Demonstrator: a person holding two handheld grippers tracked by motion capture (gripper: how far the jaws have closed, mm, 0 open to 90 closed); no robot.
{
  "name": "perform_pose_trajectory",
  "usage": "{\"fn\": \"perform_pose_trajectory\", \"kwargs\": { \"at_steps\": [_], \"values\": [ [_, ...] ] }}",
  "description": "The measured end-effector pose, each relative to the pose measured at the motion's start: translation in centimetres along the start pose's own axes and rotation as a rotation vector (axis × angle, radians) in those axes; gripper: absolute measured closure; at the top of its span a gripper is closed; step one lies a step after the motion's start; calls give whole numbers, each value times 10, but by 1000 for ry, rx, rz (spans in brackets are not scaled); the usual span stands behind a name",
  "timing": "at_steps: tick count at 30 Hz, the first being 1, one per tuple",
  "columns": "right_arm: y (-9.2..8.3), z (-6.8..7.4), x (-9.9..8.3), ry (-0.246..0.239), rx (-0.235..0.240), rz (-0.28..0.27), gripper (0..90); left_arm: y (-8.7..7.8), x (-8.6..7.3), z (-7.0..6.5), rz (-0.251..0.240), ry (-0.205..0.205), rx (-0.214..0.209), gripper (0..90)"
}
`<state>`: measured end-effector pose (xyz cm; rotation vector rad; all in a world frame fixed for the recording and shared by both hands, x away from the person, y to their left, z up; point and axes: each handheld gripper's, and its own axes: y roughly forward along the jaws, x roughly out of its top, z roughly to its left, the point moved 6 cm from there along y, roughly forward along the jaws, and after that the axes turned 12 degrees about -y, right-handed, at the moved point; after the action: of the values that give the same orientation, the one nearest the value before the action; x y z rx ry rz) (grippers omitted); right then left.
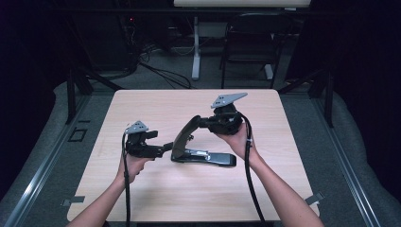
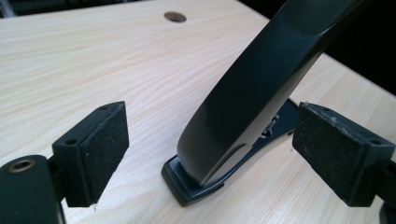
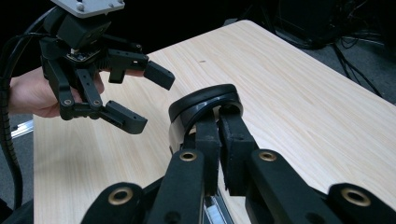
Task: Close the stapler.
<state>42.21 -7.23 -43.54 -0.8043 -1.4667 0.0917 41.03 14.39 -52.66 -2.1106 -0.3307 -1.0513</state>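
A big black stapler (image 1: 203, 157) lies on the wooden table (image 1: 156, 101) with its top arm (image 1: 184, 135) swung up steeply. My right gripper (image 1: 204, 122) is shut on the raised front end of that arm; in the right gripper view the jaws (image 3: 219, 119) pinch just under the arm's rounded tip (image 3: 205, 100). My left gripper (image 1: 161, 141) is at the stapler's hinge end, open. In the left gripper view its pads (image 2: 107, 144) stand wide on either side of the arm (image 2: 252, 93) and the base's rear corner (image 2: 187, 186) without touching them. The open left gripper (image 3: 149, 100) also appears in the right gripper view.
A round hole (image 2: 175, 17) is cut in the tabletop toward its far side. Beyond the far edge stand a chair (image 1: 250, 42) and a white desk leg (image 1: 196, 52), with cables on the floor. Bare wood surrounds the stapler.
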Motion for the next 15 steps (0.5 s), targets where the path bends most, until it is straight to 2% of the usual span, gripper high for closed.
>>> {"fn": "perform_pose_trajectory", "kwargs": {
  "at_steps": [5,15],
  "values": [
    [-5,-3,-10,14,-17,2,880,3,-3,3,31,-7,11,111],
    [-10,-6,-23,49,-20,-10,878,10,-8,8,78,-9,28,103]
  ]
}}
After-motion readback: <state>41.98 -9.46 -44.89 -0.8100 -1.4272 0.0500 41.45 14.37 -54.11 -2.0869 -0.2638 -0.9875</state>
